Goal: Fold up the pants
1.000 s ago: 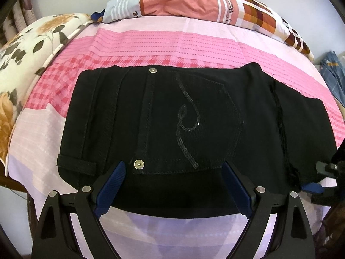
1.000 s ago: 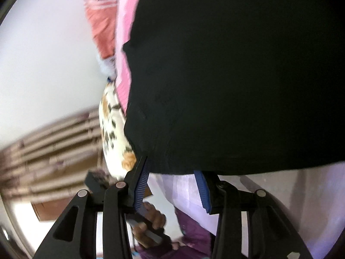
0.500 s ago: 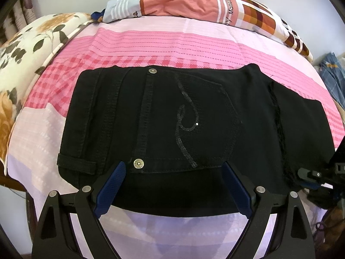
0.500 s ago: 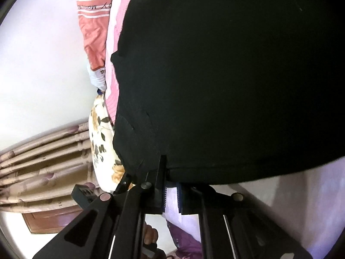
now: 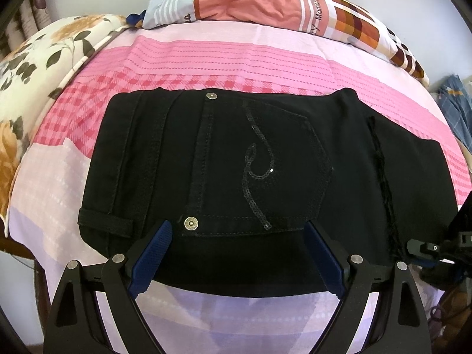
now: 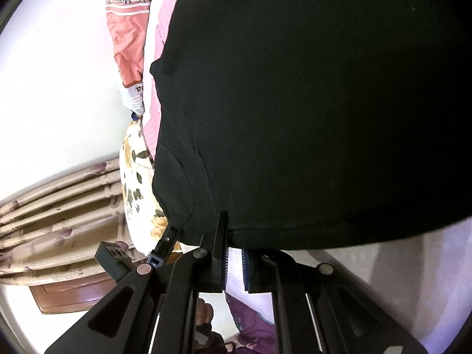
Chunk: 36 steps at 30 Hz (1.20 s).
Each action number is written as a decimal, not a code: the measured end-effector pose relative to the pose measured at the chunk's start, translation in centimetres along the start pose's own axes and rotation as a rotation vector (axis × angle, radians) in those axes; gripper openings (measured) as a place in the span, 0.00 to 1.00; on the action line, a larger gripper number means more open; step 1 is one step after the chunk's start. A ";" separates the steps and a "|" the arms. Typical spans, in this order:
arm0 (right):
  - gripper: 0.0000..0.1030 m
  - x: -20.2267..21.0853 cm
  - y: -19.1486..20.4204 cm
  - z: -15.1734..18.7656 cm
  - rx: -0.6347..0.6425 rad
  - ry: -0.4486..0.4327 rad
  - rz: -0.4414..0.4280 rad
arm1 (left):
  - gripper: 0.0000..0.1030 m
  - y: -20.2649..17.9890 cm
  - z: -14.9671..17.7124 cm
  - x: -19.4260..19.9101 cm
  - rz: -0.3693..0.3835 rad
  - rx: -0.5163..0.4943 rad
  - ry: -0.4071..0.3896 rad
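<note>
- The black pants [image 5: 253,177] lie flat on the bed [image 5: 236,59], folded into a wide block on its pink and lilac striped sheet, with a sequined back pocket [image 5: 265,171] facing up.
- The left tongs [image 5: 236,261] hang over the near edge of the pants, jaws spread wide; the blue pads [image 5: 150,259] sit to either side of the pocket's lower edge and grip nothing.
- A metal rivet [image 5: 191,223] on the pants shows just beside the left pad.
- The right tongs [image 6: 234,268] are at the near edge of the pants, towards their right-hand end, jaws drawn almost together with a narrow gap between the ribbed blue pads. Whether cloth is caught between them cannot be told.
- A patterned pillow [image 5: 280,8] lies beyond the pants along the far edge of the bed, and a floral cushion [image 5: 38,67] lies to the left of the pants.
- In the right wrist view, striped curtains [image 6: 59,206] hang beyond that end of the pants.
</note>
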State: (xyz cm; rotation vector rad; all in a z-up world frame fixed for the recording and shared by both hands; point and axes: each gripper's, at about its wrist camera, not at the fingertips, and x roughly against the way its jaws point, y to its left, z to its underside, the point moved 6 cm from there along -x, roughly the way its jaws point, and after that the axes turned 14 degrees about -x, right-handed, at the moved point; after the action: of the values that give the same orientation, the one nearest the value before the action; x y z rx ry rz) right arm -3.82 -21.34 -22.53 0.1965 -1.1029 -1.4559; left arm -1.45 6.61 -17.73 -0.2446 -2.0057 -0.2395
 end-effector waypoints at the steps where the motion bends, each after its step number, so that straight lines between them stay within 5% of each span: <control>1: 0.08 -0.1 0.0 -0.1 -0.016 0.005 -0.010 | 0.88 0.0 0.0 -0.1 -0.002 -0.002 0.002; 4: 0.16 -0.2 0.2 0.1 -0.030 0.041 -0.024 | 0.88 0.1 0.0 -0.1 -0.006 -0.003 0.006; 9: 0.56 0.5 1.7 2.0 0.032 0.128 -0.040 | 0.88 1.2 -0.5 1.0 -0.030 0.002 -0.005; 13: 0.56 1.7 3.7 4.1 0.141 0.195 -0.075 | 0.88 4.0 -0.6 3.1 -0.069 0.022 -0.036; 15: 0.56 2.9 5.3 4.2 0.269 0.140 -0.050 | 0.88 5.9 -0.4 3.7 -0.086 0.035 -0.045; 19: 0.46 4.7 8.0 2.9 0.583 -0.111 0.170 | 0.88 10.3 0.6 4.3 -0.082 0.085 -0.075; 22: 0.39 4.1 8.5 2.0 0.702 -0.185 0.303 | 0.88 12.2 0.8 4.4 0.000 0.111 -0.125; 36: 0.39 1.3 6.0 0.2 0.622 -0.142 0.335 | 0.86 13.2 -0.1 -3.1 0.246 -0.002 -0.038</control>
State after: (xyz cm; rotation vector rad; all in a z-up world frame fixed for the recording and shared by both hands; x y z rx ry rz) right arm -0.13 -21.17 -17.62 0.3285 -1.6014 -0.8089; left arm 3.60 19.00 -19.74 -0.4961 -1.9904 -0.0804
